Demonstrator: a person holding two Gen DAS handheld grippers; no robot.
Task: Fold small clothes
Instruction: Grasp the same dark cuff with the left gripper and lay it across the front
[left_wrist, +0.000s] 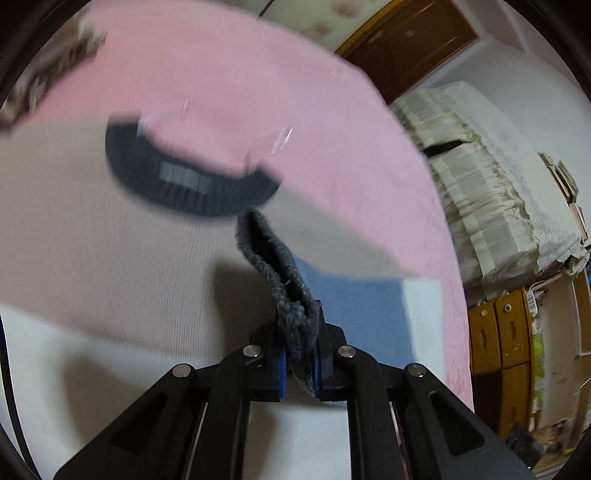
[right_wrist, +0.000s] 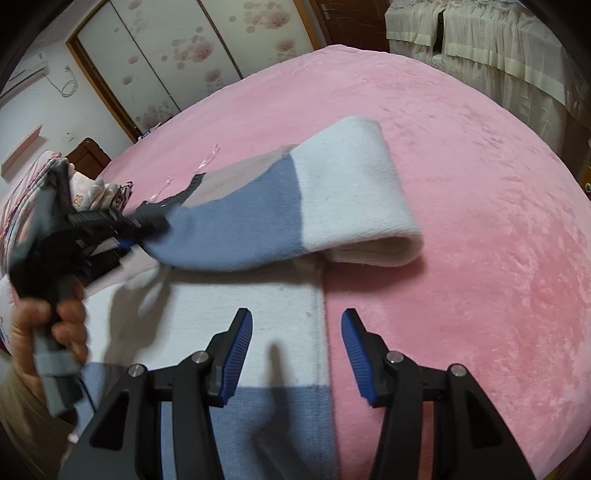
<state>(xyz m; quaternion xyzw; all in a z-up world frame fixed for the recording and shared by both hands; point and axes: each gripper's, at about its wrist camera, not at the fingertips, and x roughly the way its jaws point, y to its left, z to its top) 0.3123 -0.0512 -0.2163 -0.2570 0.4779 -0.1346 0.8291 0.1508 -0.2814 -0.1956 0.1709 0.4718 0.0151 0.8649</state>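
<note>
A small sweater in beige, blue and white blocks lies on the pink bedspread, its dark grey collar facing up. My left gripper is shut on the grey knit cuff of one sleeve. In the right wrist view that sleeve is drawn across the sweater's body, looped over at its white end. A hand holds the left gripper there. My right gripper stands open above the sweater's side edge, with nothing between its fingers.
A pile of small clothes sits at the bed's far left. Flowered wardrobe doors stand behind the bed. Cream-draped furniture and a wooden cabinet lie beyond the bed's edge. A clear plastic scrap rests near the collar.
</note>
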